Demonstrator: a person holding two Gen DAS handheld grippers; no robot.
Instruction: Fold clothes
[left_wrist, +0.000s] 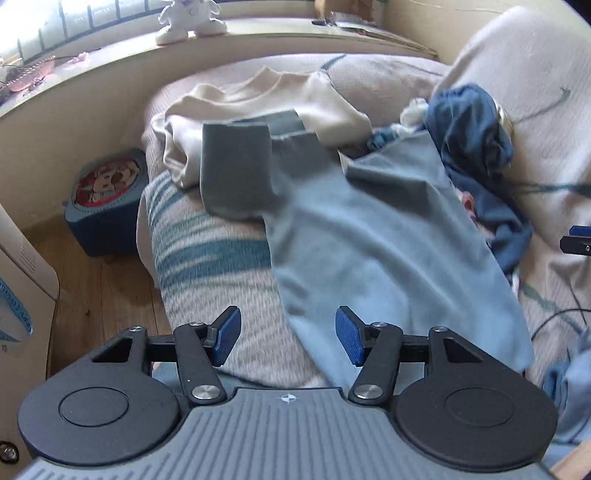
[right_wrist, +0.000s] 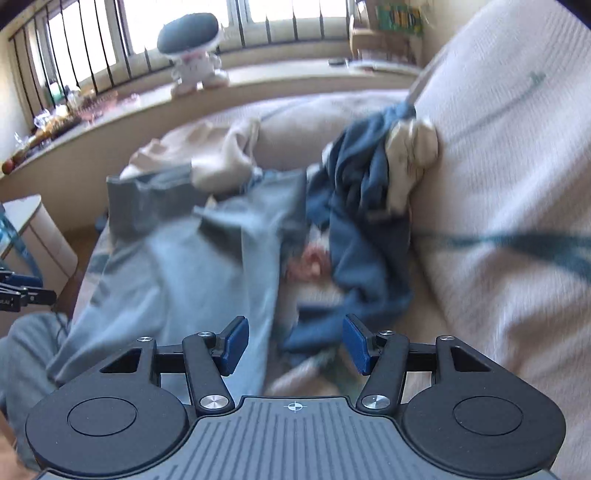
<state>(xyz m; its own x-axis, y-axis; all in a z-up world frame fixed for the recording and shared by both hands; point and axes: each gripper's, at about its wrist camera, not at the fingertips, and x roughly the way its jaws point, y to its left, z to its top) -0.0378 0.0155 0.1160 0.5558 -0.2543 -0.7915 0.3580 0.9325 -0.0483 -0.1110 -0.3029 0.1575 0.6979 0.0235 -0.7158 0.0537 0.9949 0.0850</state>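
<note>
Sunlight from a barred window falls across a couch draped in a pale woven cover with teal streaks (left_wrist: 207, 254), and the laundry lies on its seat. Spread nearest the cameras is a light blue soft-knit top (left_wrist: 354, 240), its short sleeve with a darker cuff (left_wrist: 236, 166) lying out to the left over a cream-coloured garment (left_wrist: 273, 99); a crumpled dark blue garment (right_wrist: 369, 221) is heaped against the back cushion to the right, with a cream bundle tucked into its upper edge. The left claw (left_wrist: 287, 338) hangs released above the top's near left edge, nothing between its blue pads, and the right claw (right_wrist: 295, 345) is likewise released, poised over the seam where the top's right edge meets the dark blue heap. Judging by this, the step in hand is re-gripping the light blue top for a fold. To do it well, each claw should likely drop onto a single layer at the hem corners, the right one keeping clear of the dark blue fabric so it is not dragged along. Pulling the cloth taut before folding would help smooth the creases near the sleeve, and the sleeve probably wants tucking inward first.
</note>
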